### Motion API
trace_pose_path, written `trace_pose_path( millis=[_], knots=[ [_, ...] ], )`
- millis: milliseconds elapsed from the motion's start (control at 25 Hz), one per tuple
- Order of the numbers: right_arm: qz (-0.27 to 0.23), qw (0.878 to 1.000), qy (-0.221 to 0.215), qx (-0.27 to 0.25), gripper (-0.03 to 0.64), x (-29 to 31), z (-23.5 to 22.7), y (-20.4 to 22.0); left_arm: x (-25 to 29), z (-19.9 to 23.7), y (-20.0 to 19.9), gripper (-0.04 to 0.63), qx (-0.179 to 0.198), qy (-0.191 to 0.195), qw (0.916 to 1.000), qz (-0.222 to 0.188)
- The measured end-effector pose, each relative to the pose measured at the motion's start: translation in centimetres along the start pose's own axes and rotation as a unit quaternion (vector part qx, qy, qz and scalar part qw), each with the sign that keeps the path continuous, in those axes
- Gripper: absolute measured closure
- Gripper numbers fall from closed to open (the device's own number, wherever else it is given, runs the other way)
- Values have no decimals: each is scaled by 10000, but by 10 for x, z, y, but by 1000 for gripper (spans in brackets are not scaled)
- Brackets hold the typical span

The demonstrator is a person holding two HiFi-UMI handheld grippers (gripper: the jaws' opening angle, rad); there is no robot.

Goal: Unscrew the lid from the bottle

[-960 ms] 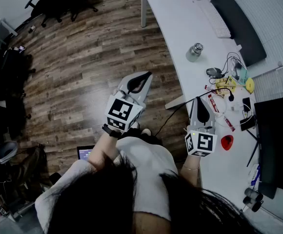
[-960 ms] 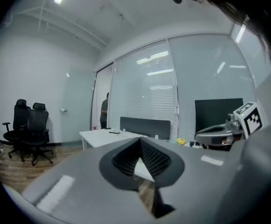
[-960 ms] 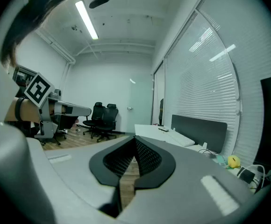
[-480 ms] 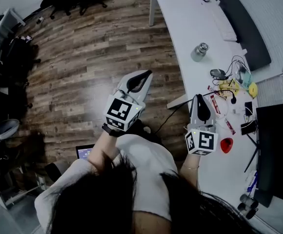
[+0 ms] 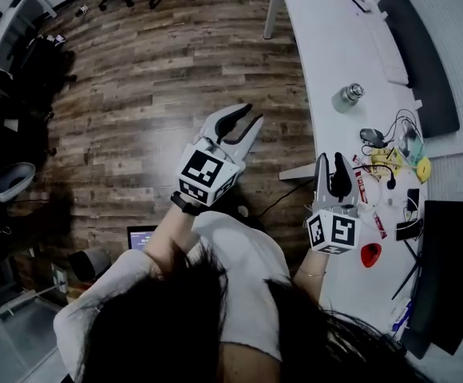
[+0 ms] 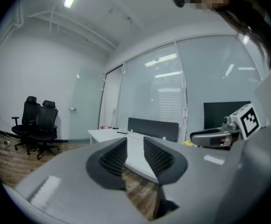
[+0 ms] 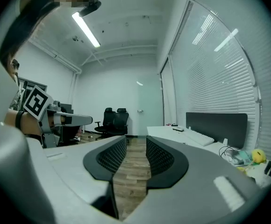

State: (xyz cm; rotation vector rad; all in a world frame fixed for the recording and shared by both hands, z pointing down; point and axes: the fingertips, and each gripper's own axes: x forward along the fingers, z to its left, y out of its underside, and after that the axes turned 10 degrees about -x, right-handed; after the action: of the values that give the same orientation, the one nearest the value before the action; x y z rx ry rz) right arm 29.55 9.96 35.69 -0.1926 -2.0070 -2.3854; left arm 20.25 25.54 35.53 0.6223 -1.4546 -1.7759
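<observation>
- Since a second ago, both pairs of jaws, then pressed together, have been parted, and the white desk (image 5: 315, 46) is seen further right in the head view.
- Entry, left gripper (image 5: 241, 123): held above the wooden floor (image 5: 136, 102). Its jaws are opening, with a narrow gap between the pads and nothing between them.
- Entry, right gripper (image 5: 333, 168): held at the near edge of the desk. Its jaws are opening and nothing is grasped; only floor is seen through the gap.
- Entry, bottle (image 5: 348, 96): small and silvery, stood upright on the desk, well ahead of the right gripper and touched by neither gripper.
- Entry, lid (image 5: 353, 89): seated on top of the bottle.
- Entry, keyboard (image 5: 385, 48): laid beyond the bottle, near the far edge of the desk.
- Entry, red object (image 5: 370, 254): placed on the desk just beside the right gripper.
- Entry, yellow object (image 5: 423, 168): set among cables (image 5: 387, 126) between the bottle and the monitor (image 5: 449, 278).
</observation>
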Motion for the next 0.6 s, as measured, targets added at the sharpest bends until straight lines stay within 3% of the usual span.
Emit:
trace_pose_path(
  millis=[200, 600],
  knots=[
    [61, 9999, 40, 91, 480, 52, -5, 0, 34, 42, -7, 428, -75, 81, 9999, 76],
    [164, 9995, 221, 143, 446, 177, -5, -15, 113, 145, -41, 425, -44, 344, 9993, 152]
  ],
)
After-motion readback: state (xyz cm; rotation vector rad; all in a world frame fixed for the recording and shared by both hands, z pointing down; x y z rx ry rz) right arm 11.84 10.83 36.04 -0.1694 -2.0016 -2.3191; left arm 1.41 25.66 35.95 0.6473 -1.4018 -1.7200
